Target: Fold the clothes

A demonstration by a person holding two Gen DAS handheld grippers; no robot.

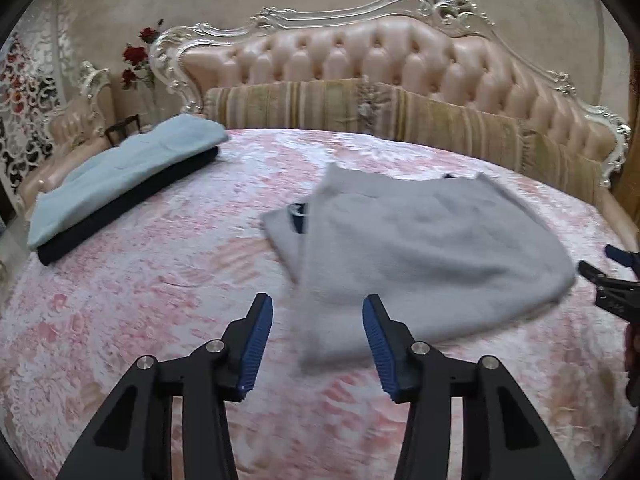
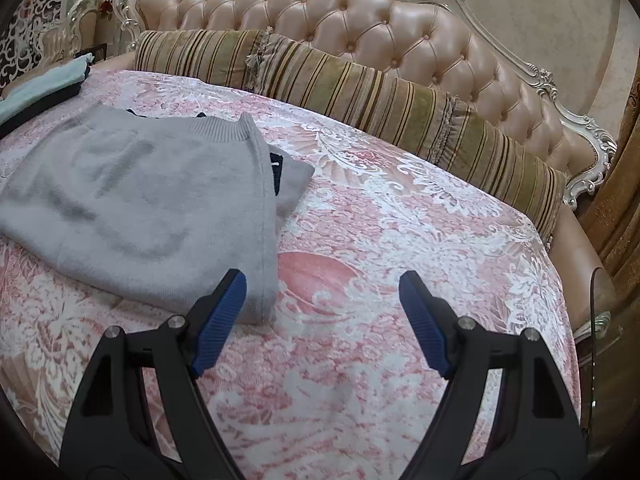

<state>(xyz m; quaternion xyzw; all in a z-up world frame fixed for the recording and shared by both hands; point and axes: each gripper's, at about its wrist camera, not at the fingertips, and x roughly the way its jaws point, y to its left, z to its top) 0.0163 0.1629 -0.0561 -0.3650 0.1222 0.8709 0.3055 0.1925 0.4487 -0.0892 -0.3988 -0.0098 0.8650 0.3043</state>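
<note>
While both sets of fingers are hanging apart and empty, the left gripper (image 1: 318, 346) and right gripper (image 2: 322, 322) are needing matched grips on the half-folded soft grey knit sweater's (image 1: 424, 248) lower-frame hem

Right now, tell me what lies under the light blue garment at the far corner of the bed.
A folded dark garment lies under the light blue garment, its long edge showing. Whether anything more is between them or beneath is covered.
</note>
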